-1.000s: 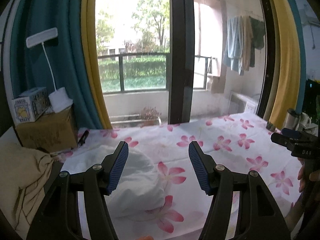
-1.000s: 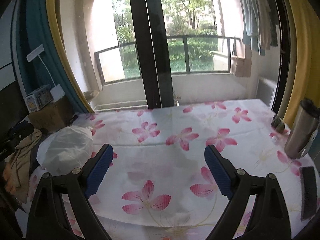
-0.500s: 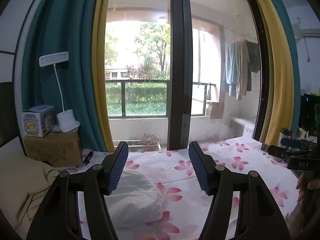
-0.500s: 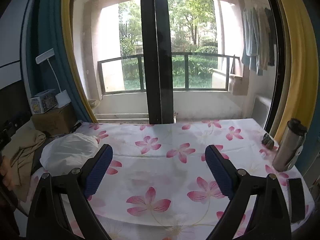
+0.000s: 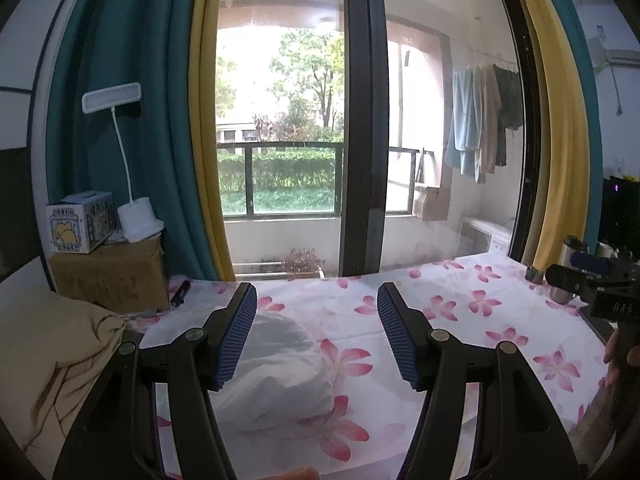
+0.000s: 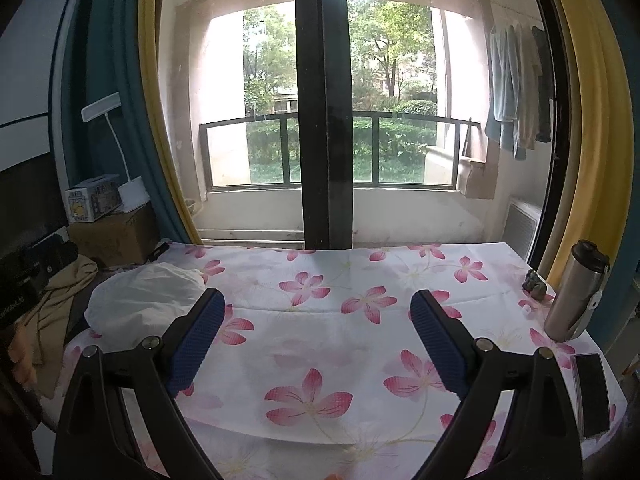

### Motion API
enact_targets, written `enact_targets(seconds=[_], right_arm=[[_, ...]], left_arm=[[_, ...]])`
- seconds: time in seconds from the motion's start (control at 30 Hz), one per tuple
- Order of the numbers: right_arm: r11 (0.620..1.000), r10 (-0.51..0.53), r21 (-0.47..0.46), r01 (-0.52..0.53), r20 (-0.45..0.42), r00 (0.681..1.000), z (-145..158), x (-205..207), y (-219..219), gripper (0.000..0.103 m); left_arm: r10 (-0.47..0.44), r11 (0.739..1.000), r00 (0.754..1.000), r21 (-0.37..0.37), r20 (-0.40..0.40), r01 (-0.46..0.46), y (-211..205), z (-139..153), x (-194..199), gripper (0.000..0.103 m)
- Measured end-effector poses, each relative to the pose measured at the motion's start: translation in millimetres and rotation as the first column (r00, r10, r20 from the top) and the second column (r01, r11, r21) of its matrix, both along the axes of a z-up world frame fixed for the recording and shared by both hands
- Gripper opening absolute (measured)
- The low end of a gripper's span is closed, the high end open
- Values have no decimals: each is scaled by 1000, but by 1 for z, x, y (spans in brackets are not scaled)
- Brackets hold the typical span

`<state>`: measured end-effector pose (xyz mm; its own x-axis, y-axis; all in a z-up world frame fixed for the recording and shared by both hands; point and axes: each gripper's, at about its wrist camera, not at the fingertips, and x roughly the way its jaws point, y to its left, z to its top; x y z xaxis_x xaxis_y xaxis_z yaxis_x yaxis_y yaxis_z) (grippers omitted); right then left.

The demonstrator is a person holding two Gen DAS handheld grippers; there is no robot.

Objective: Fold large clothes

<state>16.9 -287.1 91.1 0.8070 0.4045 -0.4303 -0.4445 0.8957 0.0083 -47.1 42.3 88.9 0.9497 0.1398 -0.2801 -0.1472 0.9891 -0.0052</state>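
- Hard to tell what kind of garment the white bundle (image 6: pixel 146 296) is: crumpled into a rounded heap, no sleeve, collar or hem to make out
- Partly hidden in the left wrist view, where the left gripper (image 5: pixel 317 338) has its near-left finger across the bundle's edge
- Cut off at the frame edge: tan cloth (image 5: pixel 48 364) at far left, only partly in view
- Bundle pale, soft and wrinkled, lying on the left part of the floral tablecloth (image 6: pixel 360 344), near the cardboard box (image 5: pixel 110 276)
- Left gripper held wide apart with nothing between the blue pads, bundle seen beyond and below them, no contact visible
- Right gripper (image 6: pixel 317 338) likewise spread wide and empty, above the flowered cloth, bundle off to its left
- Only in the right wrist view: whole steel flask (image 6: pixel 576 292) and a dark flat object (image 6: pixel 594 392) at the table's right edge
- Only in the left wrist view: the other gripper's dark body at far right, with fingers of a hand (image 5: pixel 624 354) below it
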Motion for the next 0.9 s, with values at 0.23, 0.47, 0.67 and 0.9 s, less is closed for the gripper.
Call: enact_targets(seconds=[0.23,0.47,0.67,0.9], right_arm=[[1000,3,-14,-3,-8,1000,-5,0,9,94],[1000,-5,-29,4,-25,1000,-12,1,19,94],[999,-3,-40,2,-37,999,-17,3,27,94],[999,-1,-42,-1,-44,999,-19,4,29,94]], left_arm=[[3,1000,1000,-13,-14,-3,12,-7,0,66],[2,1000,1000,-19,-31,-3,22,-15,3,66],[18,999,999,-32,-39,-19,30,-19,4,66],[20,999,999,-35,-41,-21,30,-20,4,66]])
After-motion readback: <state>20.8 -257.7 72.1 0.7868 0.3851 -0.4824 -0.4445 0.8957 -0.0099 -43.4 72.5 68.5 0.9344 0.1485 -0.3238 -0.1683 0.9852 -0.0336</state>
